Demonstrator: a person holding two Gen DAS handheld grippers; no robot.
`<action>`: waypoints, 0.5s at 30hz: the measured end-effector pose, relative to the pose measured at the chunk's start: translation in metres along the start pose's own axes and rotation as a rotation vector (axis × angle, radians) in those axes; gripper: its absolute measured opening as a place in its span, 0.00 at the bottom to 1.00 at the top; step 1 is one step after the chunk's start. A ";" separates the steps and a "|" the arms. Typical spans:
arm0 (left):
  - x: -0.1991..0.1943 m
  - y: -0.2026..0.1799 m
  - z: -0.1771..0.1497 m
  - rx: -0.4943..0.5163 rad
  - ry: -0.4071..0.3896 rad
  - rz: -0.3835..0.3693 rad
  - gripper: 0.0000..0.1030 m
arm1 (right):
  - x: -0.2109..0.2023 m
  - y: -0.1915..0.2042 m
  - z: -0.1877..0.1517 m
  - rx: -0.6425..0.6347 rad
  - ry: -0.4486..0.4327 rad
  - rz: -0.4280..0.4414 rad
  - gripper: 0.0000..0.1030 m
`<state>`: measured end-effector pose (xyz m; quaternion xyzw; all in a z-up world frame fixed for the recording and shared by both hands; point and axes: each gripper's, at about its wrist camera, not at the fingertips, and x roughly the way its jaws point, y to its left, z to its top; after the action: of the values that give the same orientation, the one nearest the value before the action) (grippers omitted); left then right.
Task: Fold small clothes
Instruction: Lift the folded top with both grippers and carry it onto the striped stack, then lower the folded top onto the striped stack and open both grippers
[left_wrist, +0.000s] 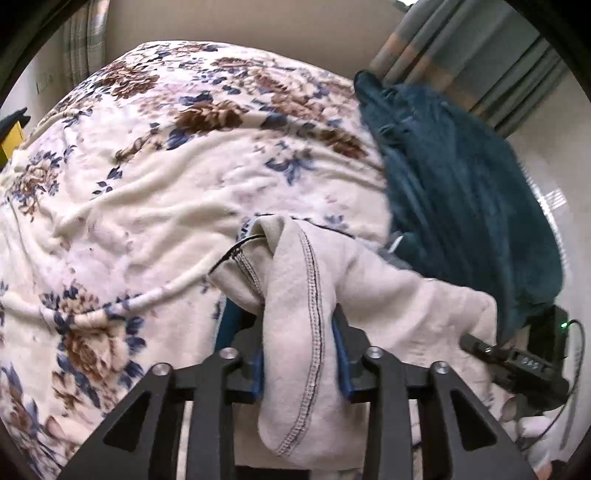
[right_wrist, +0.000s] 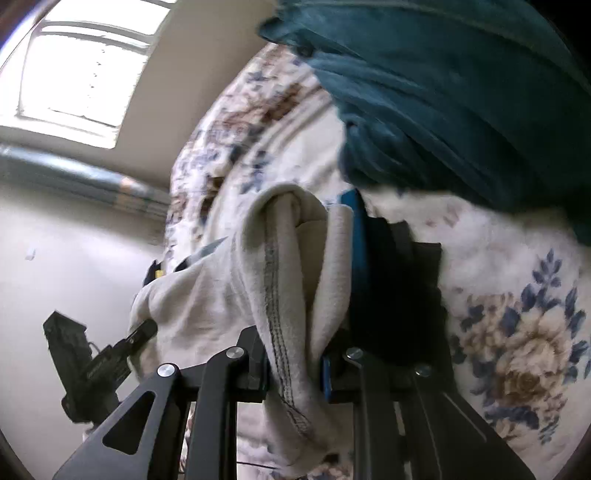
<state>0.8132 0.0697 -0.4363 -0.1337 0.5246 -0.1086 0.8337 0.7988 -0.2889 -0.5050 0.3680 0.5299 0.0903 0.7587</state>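
Claws left (left_wrist: 299, 354) and right (right_wrist: 295, 354) each pinch the beige garment's (left_wrist: 388, 295) stitched edge above the floral blanket (left_wrist: 129, 184).

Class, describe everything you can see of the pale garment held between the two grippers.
The garment is a small cream piece of soft, fleecy-looking cloth with dark stitched seams along its edges. It is bunched, not yet folded flat. The left gripper pinches one gathered part between its blue-padded fingers; the right gripper pinches another, with cloth draped over its tips. It stretches between them above the flowered blanket, next to a dark teal blanket.
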 end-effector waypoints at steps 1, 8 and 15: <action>0.000 0.000 0.000 0.006 0.004 0.008 0.39 | 0.003 -0.002 0.002 -0.002 0.003 -0.028 0.29; -0.051 -0.018 -0.019 0.038 -0.089 0.148 0.72 | -0.014 0.025 -0.009 -0.239 -0.098 -0.429 0.74; -0.022 -0.011 -0.058 0.102 -0.025 0.342 0.81 | -0.012 0.025 -0.042 -0.335 -0.075 -0.519 0.76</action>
<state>0.7509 0.0603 -0.4383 -0.0014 0.5231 0.0097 0.8522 0.7635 -0.2578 -0.4863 0.0936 0.5554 -0.0340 0.8256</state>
